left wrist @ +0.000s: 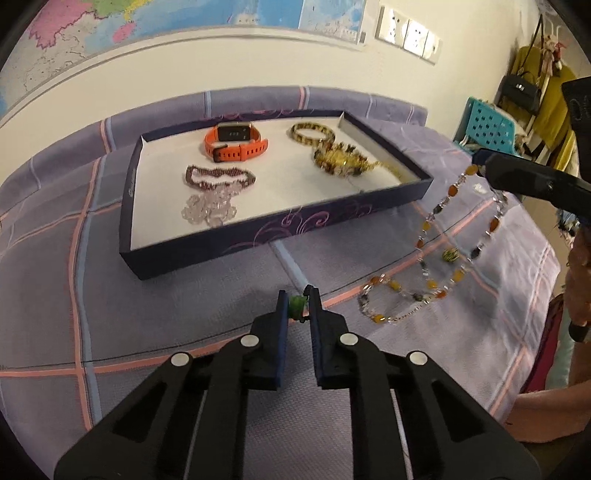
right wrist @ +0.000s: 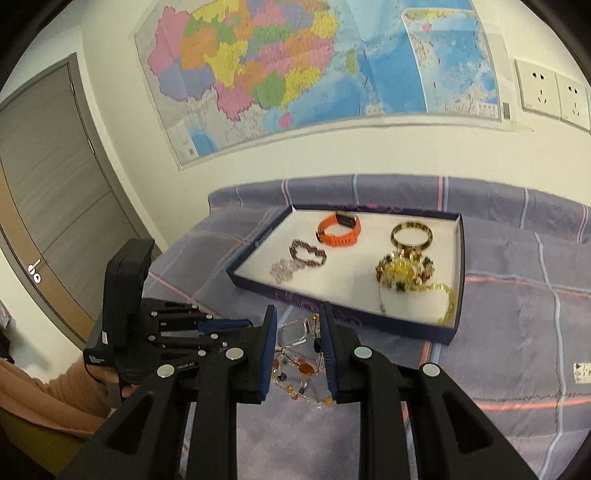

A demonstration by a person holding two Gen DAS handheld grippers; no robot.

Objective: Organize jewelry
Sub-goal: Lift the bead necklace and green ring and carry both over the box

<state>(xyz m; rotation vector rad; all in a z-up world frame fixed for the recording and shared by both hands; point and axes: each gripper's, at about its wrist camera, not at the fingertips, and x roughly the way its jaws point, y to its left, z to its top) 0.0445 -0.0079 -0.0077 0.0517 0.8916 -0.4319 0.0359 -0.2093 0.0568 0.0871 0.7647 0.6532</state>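
A dark purple tray [left wrist: 258,232] with a white floor sits on the checked purple cloth. It holds an orange watch [left wrist: 236,146], a maroon bead bracelet [left wrist: 219,175], a clear bead bracelet [left wrist: 208,210], a tortoiseshell bangle [left wrist: 312,133] and a yellow bead pile [left wrist: 341,158]. My left gripper [left wrist: 298,308] is shut on a small green bead piece [left wrist: 297,305] just above the cloth, in front of the tray. My right gripper [right wrist: 298,332] is shut on a long amber bead necklace [left wrist: 439,254], which hangs from its tips [left wrist: 484,162] with its lower end on the cloth. The tray also shows in the right wrist view [right wrist: 332,306].
A wall with maps [right wrist: 258,74] and sockets [left wrist: 410,33] stands behind the bed. A door [right wrist: 48,184] is at the left. A teal crate [left wrist: 484,122] and hanging bags [left wrist: 521,88] stand at the right, past the cloth's edge.
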